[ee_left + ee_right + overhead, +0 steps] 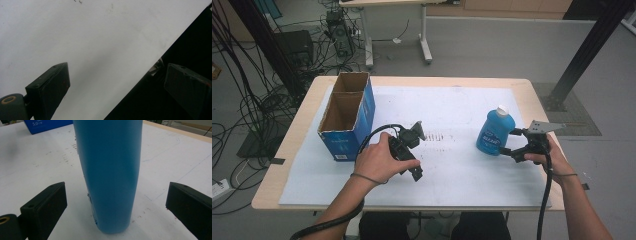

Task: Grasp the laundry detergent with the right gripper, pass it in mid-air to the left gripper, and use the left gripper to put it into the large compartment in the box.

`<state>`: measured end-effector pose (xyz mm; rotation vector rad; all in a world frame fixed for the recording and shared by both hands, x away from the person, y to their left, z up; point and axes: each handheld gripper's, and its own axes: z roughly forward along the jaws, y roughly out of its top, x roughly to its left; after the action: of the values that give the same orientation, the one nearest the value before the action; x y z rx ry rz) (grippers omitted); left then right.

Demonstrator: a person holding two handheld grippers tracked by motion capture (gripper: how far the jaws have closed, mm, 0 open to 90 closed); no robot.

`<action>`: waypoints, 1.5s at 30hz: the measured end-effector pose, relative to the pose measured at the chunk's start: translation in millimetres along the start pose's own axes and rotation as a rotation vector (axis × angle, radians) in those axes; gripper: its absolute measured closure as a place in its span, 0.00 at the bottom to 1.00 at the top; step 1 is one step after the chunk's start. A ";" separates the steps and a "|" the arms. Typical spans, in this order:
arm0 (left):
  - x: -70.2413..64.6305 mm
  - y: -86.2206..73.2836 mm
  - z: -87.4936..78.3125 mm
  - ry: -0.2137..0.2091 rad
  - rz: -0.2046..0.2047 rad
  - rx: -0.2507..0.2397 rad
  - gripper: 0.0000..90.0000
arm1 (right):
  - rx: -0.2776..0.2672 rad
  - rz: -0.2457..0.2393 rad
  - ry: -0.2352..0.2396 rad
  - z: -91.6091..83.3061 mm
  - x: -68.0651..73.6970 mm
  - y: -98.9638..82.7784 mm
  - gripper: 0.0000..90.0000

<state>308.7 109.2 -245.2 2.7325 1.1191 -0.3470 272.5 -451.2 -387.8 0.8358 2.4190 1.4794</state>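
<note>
The right gripper [113, 205] is wide open, with the blue bottle [110, 170] standing between its jaws, near the desk's right edge. It looks ready to grab; next it must squeeze shut. The left gripper [412, 150] is open and empty. The blue box [47, 125] says "5.0".
</note>
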 end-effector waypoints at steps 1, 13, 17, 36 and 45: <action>0.3 -0.3 -0.1 -0.003 -0.001 -0.001 0.07 | 0.000 0.000 0.000 0.0 0.0 0.0 0.04; 0.3 -1.3 2.8 -0.007 0.002 0.000 0.07 | -0.009 -0.007 0.022 9.4 -1.7 -0.2 0.04; 0.5 -2.1 2.4 -0.007 -0.001 -0.001 0.07 | -0.010 -0.008 0.023 10.5 -1.7 -0.5 0.04; 0.2 -4.3 3.7 -0.012 -0.011 -0.007 0.07 | -0.018 -0.018 0.034 18.0 -2.6 -2.6 0.04; 1.0 -4.8 3.8 -0.014 -0.011 -0.009 0.07 | -0.025 -0.020 0.035 21.9 -2.4 -3.5 0.04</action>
<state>305.4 112.3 -249.4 2.7122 1.1304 -0.3614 282.6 -437.0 -401.8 0.7852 2.4206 1.5268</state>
